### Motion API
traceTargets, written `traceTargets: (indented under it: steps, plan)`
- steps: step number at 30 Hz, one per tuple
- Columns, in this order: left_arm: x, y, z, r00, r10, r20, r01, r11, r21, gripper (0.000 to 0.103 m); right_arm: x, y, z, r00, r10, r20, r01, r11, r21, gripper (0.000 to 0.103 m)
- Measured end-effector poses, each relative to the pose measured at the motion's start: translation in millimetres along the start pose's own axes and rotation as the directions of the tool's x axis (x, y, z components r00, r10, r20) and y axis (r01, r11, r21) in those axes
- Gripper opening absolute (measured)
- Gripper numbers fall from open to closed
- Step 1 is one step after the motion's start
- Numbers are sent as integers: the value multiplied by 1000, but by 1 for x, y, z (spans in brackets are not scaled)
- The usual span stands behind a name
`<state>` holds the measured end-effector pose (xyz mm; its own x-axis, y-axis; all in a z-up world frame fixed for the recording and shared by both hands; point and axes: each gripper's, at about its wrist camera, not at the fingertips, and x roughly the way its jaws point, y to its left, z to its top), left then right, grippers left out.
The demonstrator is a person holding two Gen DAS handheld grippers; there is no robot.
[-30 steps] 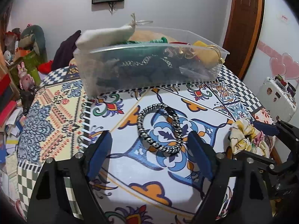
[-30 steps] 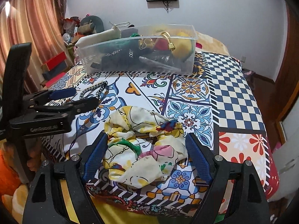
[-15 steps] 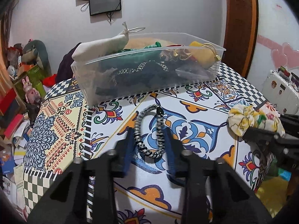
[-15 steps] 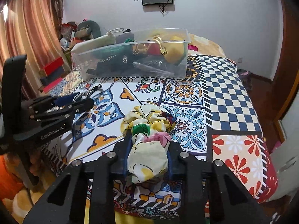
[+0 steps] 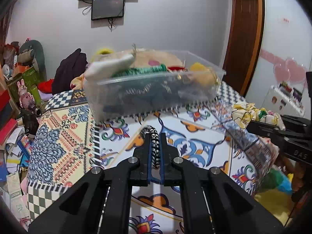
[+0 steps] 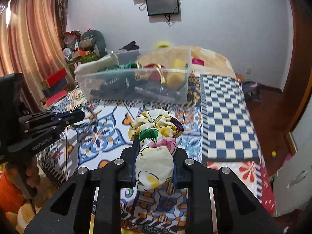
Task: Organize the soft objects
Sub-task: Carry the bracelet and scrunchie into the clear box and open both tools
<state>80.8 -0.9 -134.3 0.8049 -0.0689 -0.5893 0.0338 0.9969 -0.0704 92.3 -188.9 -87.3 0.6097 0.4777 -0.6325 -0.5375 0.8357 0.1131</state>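
My left gripper (image 5: 155,138) is shut on a black-and-white braided band (image 5: 155,146) and holds it above the patterned bedspread (image 5: 64,136). My right gripper (image 6: 155,146) is shut on a floral yellow-and-white scrunchie (image 6: 156,128), also lifted off the cover. The scrunchie also shows at the right of the left wrist view (image 5: 251,113), and the band at the left of the right wrist view (image 6: 85,115). A clear plastic bin (image 5: 154,91) full of soft items stands on the bed beyond both grippers; it also shows in the right wrist view (image 6: 136,85).
A cream pouch (image 5: 109,68) hangs over the bin's left rim. Clutter and plush toys (image 5: 25,62) lie left of the bed. A wooden door (image 5: 245,39) is at the right. The bed's edge drops to the floor (image 6: 269,105) at the right.
Both grippers, open around their items a second ago, have shut on the band and the scrunchie and lifted them off the bedspread toward the bin.
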Motion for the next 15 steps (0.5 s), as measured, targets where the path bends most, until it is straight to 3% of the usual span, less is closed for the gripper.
traceTargets:
  steps: [7,15]
  plan:
    - [-18,12,25,998,-3,55,3,1000,-11,6,-5,3,32,997,-1,79,4,999,-33,23]
    - [-34,6,66,990,16,140,-25,998,64,6,-5,11,71,985,16,170,-4,998,-70,23]
